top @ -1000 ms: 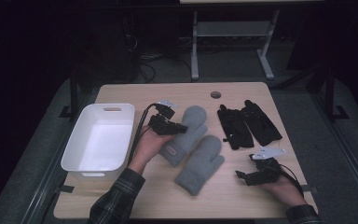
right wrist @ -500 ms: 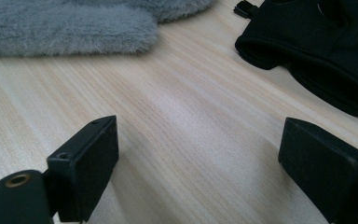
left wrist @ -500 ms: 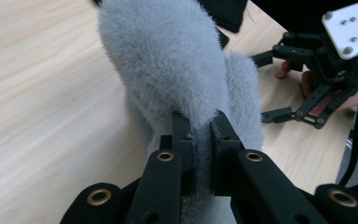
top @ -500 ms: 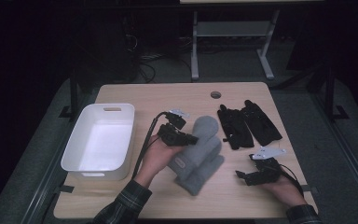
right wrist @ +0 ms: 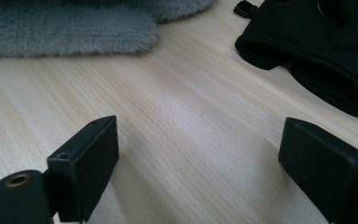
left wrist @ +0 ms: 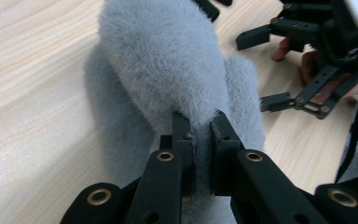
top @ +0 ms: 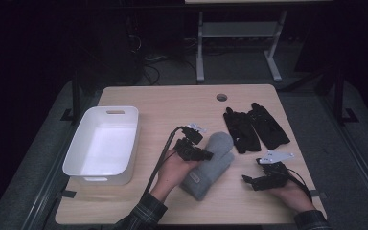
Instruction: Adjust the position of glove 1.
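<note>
Overhead, the pale wooden table (top: 163,100) sits in a dark room, left claw (top: 210,155) pinching grey mitten (top: 211,163), right claw (top: 249,181) spread.

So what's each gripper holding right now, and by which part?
The left gripper is shut on the upper grey mitten, pinching a fold of its fleece; which part is unclear. The right gripper stands open over the table, holding nothing.

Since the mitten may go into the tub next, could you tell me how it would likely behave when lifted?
The grey mitten looks fluffy and soft, so it would probably droop from the left claw pinching it. It seems light, and the fuzzy pile should hardly slip.
</note>
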`<action>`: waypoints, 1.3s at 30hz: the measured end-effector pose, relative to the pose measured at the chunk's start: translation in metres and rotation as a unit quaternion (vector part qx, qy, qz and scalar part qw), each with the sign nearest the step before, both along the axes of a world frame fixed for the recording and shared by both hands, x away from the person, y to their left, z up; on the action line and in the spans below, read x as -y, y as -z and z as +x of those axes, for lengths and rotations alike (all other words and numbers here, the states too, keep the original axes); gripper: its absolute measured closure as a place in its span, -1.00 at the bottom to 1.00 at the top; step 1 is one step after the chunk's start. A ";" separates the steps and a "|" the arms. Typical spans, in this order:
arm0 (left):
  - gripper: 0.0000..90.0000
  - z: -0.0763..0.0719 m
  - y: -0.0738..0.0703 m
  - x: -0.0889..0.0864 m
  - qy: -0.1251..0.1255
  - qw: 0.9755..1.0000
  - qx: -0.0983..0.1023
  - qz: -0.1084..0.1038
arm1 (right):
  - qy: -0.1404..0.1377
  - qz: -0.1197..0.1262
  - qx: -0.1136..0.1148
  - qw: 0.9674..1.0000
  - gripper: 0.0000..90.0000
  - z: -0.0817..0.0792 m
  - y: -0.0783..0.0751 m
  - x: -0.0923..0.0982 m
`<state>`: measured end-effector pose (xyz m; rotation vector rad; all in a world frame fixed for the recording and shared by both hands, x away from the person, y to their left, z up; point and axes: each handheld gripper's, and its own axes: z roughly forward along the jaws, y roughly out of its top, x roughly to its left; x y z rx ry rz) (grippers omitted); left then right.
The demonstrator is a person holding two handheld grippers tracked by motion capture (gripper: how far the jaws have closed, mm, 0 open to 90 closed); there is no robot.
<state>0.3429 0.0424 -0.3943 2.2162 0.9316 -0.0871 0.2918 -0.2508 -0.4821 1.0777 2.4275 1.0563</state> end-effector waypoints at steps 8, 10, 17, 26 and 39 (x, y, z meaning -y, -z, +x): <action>0.79 0.000 0.014 0.005 0.002 0.999 0.021 0.030 | 0.000 0.000 0.000 1.000 -0.74 0.000 0.000 0.000; 0.74 -0.001 0.019 0.007 -0.003 0.999 0.026 0.034 | 0.000 0.000 0.000 1.000 -0.74 0.000 0.000 0.000; 0.20 0.001 0.014 0.006 0.010 0.997 0.048 0.052 | 0.000 0.000 0.000 1.000 -0.74 0.000 0.000 0.000; -0.21 0.010 0.002 -0.005 0.009 0.997 0.073 0.029 | 0.000 0.000 0.000 1.000 -0.74 0.000 0.000 0.000; -0.61 0.027 0.019 -0.015 0.052 0.997 0.054 -0.003 | 0.000 0.000 0.000 1.000 -0.74 0.000 0.000 0.000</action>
